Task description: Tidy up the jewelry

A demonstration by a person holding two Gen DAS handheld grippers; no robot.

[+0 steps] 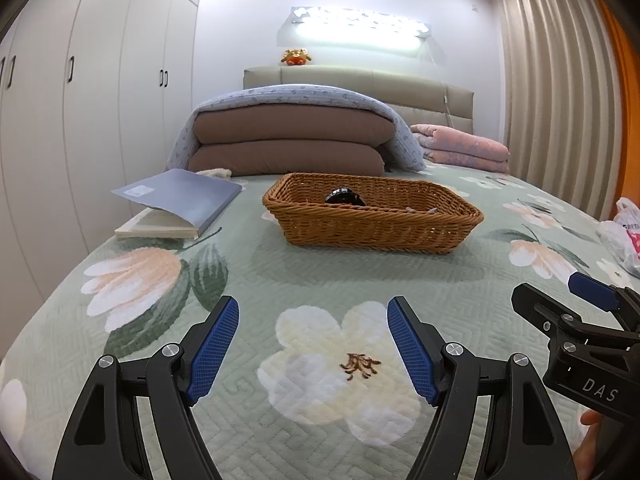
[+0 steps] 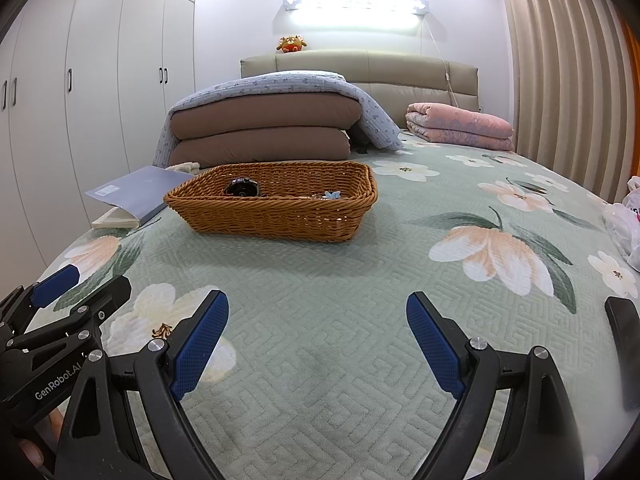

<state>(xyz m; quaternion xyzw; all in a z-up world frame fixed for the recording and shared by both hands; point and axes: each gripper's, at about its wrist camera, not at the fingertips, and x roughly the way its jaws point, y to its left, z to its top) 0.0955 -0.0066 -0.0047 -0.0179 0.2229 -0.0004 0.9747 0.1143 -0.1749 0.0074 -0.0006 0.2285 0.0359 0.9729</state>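
Both grippers, left (image 1: 313, 346) and right (image 2: 317, 340), gape empty; only my right view catches a blue trinket (image 2: 333, 195) in the basket (image 2: 276, 220).

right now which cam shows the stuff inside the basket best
The right wrist view. It looks over the wicker basket's rim at the dark round item and a small light blue piece. The left wrist view shows the dark item; the rim mostly hides the rest.

Both hand-held grippers, L (image 1: 313, 322) & R (image 2: 317, 318), side by side, jaws wide, empty
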